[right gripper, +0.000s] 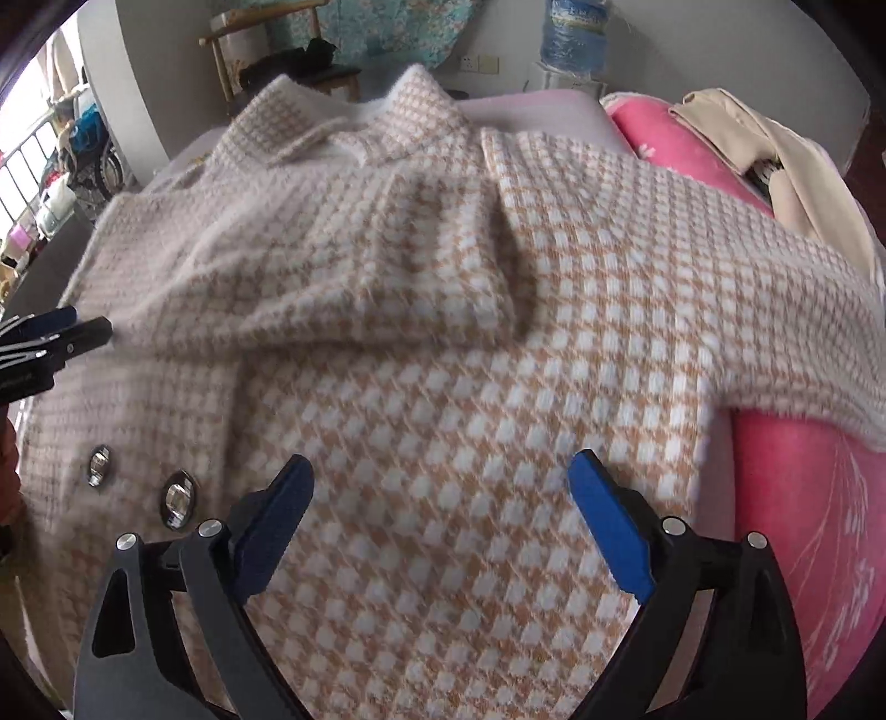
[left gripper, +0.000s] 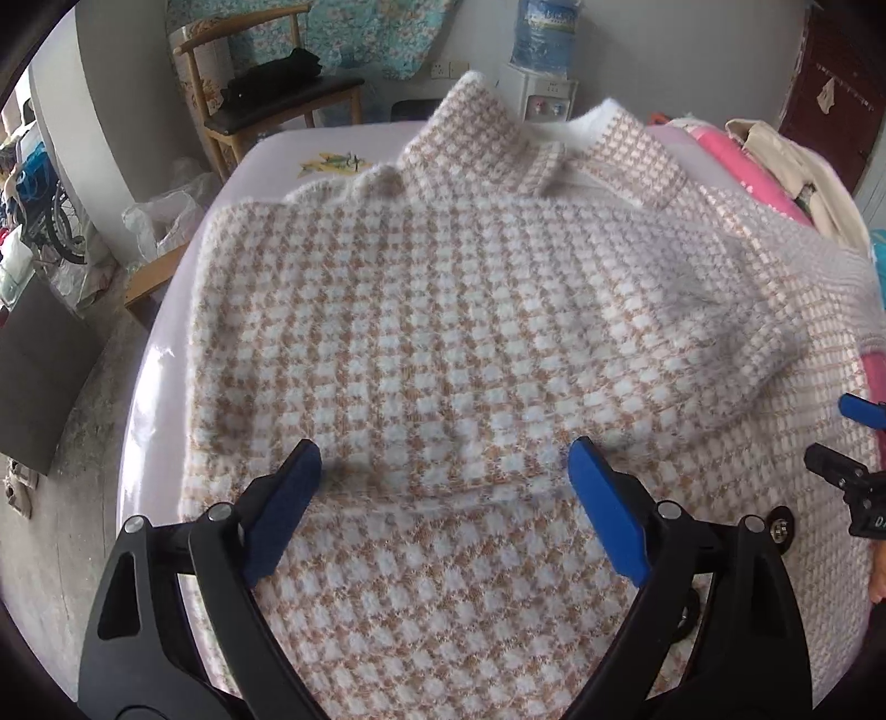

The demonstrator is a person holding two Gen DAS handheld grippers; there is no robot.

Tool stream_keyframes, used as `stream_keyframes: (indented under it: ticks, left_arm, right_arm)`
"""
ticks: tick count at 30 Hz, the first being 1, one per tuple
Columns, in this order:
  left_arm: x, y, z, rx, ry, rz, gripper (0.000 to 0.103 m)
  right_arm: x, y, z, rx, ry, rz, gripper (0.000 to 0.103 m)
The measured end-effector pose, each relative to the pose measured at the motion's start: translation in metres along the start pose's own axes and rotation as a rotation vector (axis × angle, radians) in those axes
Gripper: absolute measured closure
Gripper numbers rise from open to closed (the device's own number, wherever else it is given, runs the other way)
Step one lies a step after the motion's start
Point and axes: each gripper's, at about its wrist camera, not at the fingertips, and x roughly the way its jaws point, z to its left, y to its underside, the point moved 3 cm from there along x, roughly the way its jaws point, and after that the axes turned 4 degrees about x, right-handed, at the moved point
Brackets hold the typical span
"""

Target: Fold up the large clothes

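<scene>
A fuzzy checked jacket (left gripper: 443, 310) in tan and white is seen spread over a pale table (left gripper: 160, 365), collar (left gripper: 498, 144) toward the far wall and both sleeves folded in across the body. Two faceted metal-rimmed buttons (right gripper: 178, 497) are shown near the left edge of the right wrist view. The jacket's right side is draped onto a pink cloth (right gripper: 803, 526) bearing faint white markings — none can be read.

The left gripper (left gripper: 446, 471) is held just above the lower part of the jacket with its blue pads spread wide and nothing caught between them. The right gripper (right gripper: 440, 476) is likewise held wide apart over the fabric, nothing clasped; only knit is seen in the gap.

A water dispenser (left gripper: 545, 97) with a blue bottle (left gripper: 545, 39) is placed by the far wall; the bottle's label is too blurred to be read. A wooden chair (left gripper: 266, 105) with dark clothing on its seat is seen to the left, and a beige garment (right gripper: 775, 166) is laid on the pink cloth at right.
</scene>
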Motion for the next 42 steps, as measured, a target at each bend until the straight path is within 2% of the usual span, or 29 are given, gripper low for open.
stream_keyframes:
  ticks: [1,3,5,9,14,15,18,20,23,26,30,33,35,42]
  left_arm:
    - [0.001,0.001,-0.002,0.003,-0.018,-0.016,0.012]
    - [0.001,0.002,-0.002,-0.006,-0.03,-0.019,0.011]
    - [0.002,0.003,-0.001,-0.024,-0.031,-0.01,0.008]
    - [0.004,0.002,-0.001,-0.022,-0.036,0.005,0.008]
    - [0.005,0.0,-0.001,-0.009,-0.032,0.021,0.008]
    - [0.005,0.001,-0.001,-0.003,-0.031,0.021,0.008]
    - [0.006,0.002,-0.003,0.02,-0.031,0.018,0.007]
    - [0.006,0.003,-0.004,0.033,-0.034,0.014,0.007]
    - [0.006,0.003,-0.003,0.036,-0.029,0.017,0.007]
    - [0.006,0.003,-0.003,0.032,-0.025,0.02,0.007]
    - [0.007,0.003,-0.003,0.033,-0.025,0.021,0.007]
    - [0.008,0.003,-0.003,0.036,-0.02,0.029,0.007]
    - [0.009,0.002,-0.002,0.039,-0.016,0.036,0.007]
    - [0.01,0.002,-0.003,0.039,-0.018,0.034,0.007]
  right_arm:
    - [0.003,0.004,0.002,-0.02,0.019,-0.002,0.006]
    - [0.0,0.008,0.005,-0.041,0.038,-0.045,0.006]
    - [0.0,0.009,0.005,-0.026,0.037,-0.037,0.006]
    - [0.001,0.01,0.0,-0.021,-0.012,-0.04,0.006]
    - [-0.009,0.007,-0.004,-0.059,-0.048,0.037,0.006]
    - [-0.02,0.005,-0.01,-0.039,-0.071,0.014,0.006]
    - [-0.058,-0.001,-0.055,0.067,-0.118,-0.097,0.006]
    - [-0.074,-0.004,-0.105,0.191,-0.115,-0.127,0.006]
    - [-0.086,-0.001,-0.192,0.397,-0.08,-0.14,0.007]
    - [-0.09,0.009,-0.279,0.629,-0.033,-0.137,0.019]
    - [-0.086,0.025,-0.365,0.892,-0.043,-0.164,0.026]
    - [-0.073,0.034,-0.406,1.046,-0.072,-0.168,0.032]
    - [-0.061,0.039,-0.424,1.134,-0.099,-0.168,0.04]
    - [-0.027,0.037,-0.447,1.234,-0.097,-0.171,0.051]
